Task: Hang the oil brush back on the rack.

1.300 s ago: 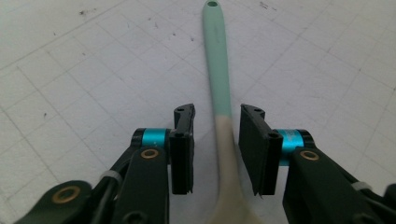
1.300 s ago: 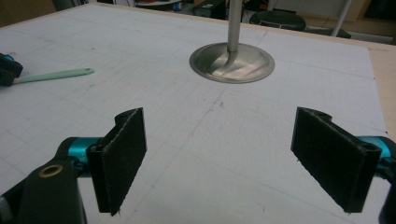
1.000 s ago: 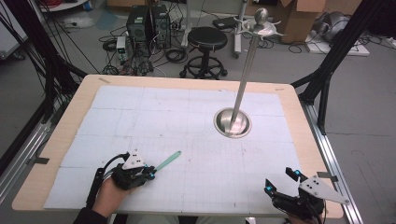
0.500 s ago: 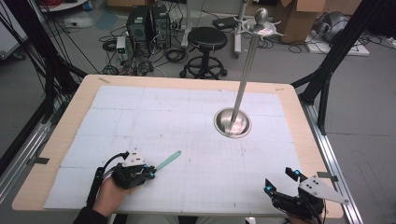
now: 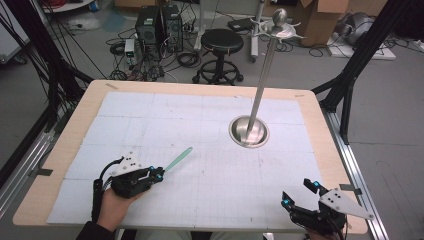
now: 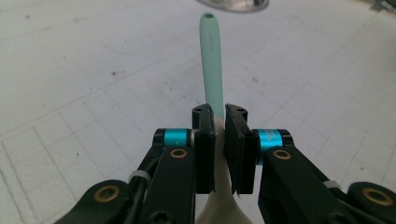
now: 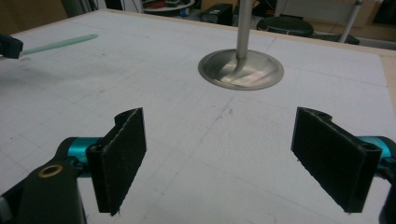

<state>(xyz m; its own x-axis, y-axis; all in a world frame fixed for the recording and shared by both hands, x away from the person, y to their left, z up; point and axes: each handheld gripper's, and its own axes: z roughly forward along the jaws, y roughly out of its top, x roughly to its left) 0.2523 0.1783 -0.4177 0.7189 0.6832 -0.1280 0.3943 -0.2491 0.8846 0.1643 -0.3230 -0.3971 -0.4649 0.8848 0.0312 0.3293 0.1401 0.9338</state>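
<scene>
Mint-green spoon [image 6: 211,56] clamped near bowl end in left gripper [image 6: 220,140], handle out over mat [image 5: 210,170]; right gripper [image 7: 233,154] spread wide, idle; risk: twisting in narrow grip.

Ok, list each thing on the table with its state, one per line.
left gripper: shut on the green utensil.
green utensil: held at its white end, handle pointing toward the stand.
right gripper: open, holding nothing, low over the mat.
metal stand: upright, nothing hung on its hooks.
grid mat: flat on the table.
</scene>
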